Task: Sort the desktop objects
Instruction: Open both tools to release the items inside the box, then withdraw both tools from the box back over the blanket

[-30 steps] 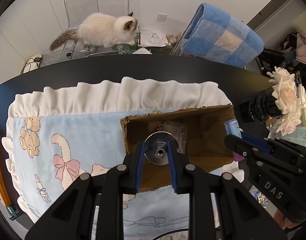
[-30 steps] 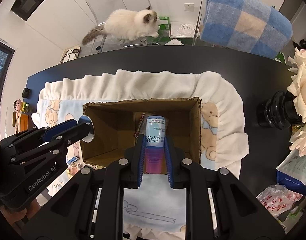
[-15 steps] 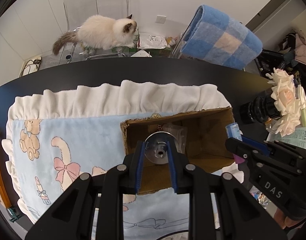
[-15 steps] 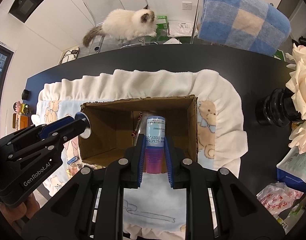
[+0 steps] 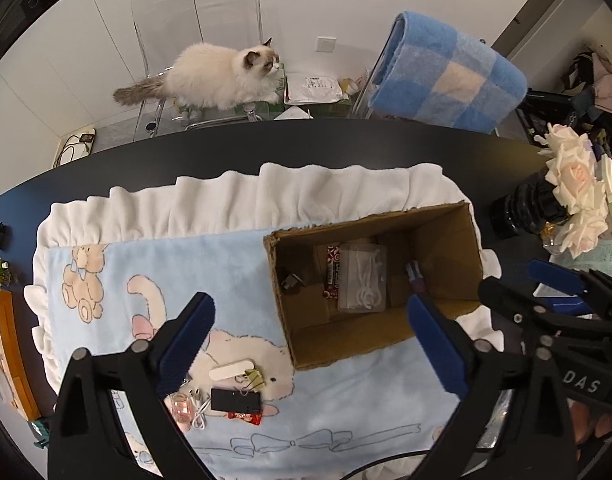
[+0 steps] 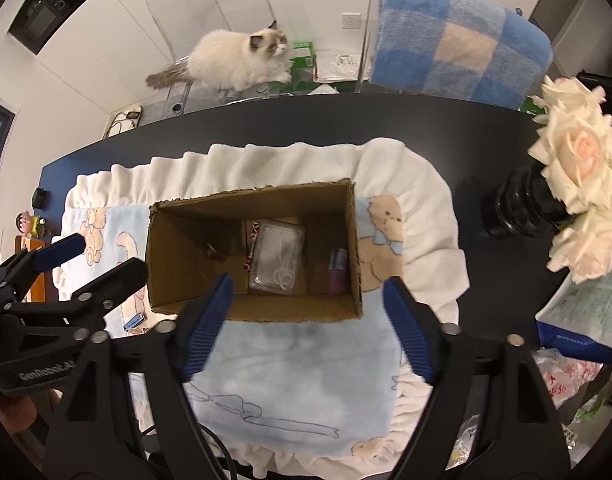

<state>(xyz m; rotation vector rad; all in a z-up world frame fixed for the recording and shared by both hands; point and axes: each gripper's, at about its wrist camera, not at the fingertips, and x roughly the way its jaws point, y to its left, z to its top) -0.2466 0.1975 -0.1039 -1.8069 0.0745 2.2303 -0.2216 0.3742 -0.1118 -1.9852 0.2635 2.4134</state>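
Now my left tongs gape wide with nothing between the blue pads, low in the left wrist frame, the left pad over the blanket and the right pad over the box's near right corner. Under the left pad, at lower left of that frame, lie the things not yet sorted: a nail file, a yellow clip, a black block, a red wrapper, a white cable and a small clear jar, all close together on the blanket. At centre the box stands open; in it I see a clear case with a white cord, a red-and-white stick touching its left edge, a small dark item further left, and a purple tube near the right wall. In the right wrist frame my right tongs are likewise spread wide and empty, low at centre over the box's near wall. At upper centre a cat sits on a clear chair; at right, roses stand in a black vase on the dark table.
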